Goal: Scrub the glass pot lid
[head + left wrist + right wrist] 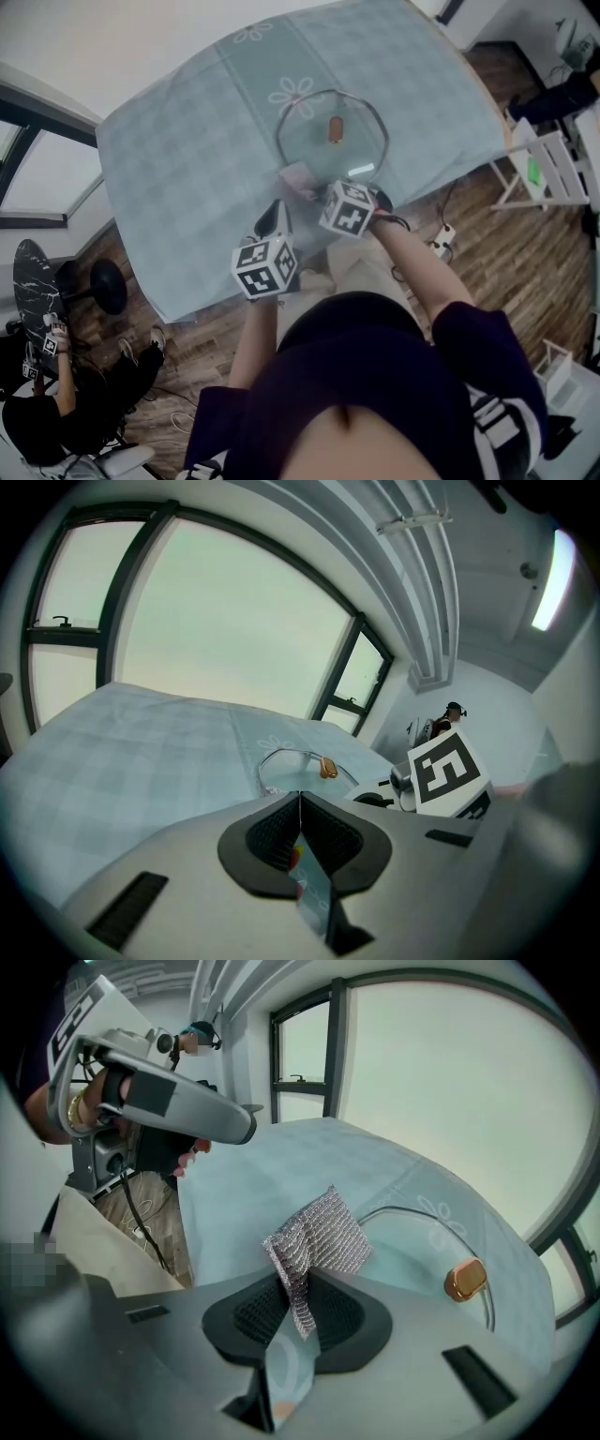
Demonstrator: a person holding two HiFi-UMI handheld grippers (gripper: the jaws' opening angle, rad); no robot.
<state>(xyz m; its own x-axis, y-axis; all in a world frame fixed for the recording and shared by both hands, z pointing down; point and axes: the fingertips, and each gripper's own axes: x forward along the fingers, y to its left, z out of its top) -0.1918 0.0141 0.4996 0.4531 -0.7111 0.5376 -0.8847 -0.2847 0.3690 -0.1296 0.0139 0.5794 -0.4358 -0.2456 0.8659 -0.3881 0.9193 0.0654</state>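
Note:
The glass pot lid (305,136) lies flat on the checked tablecloth, its brown knob (336,128) in the middle. My right gripper (319,192) is at the lid's near rim, shut on a silvery mesh scrub cloth (319,1239) that sticks up out of the jaws. In the right gripper view the lid (412,1241) and its knob (465,1280) lie just beyond the cloth. My left gripper (275,216) hovers over the table's near edge, a little short of the lid, shut with nothing between its jaws (300,801). In the left gripper view the lid (286,772) lies just ahead.
The table (187,169) takes up the middle of the head view, its front edge close to my body. A black stool (101,281) and a seated person (56,403) are on the floor at the left. A white rack (548,173) and a power strip (441,242) are at the right.

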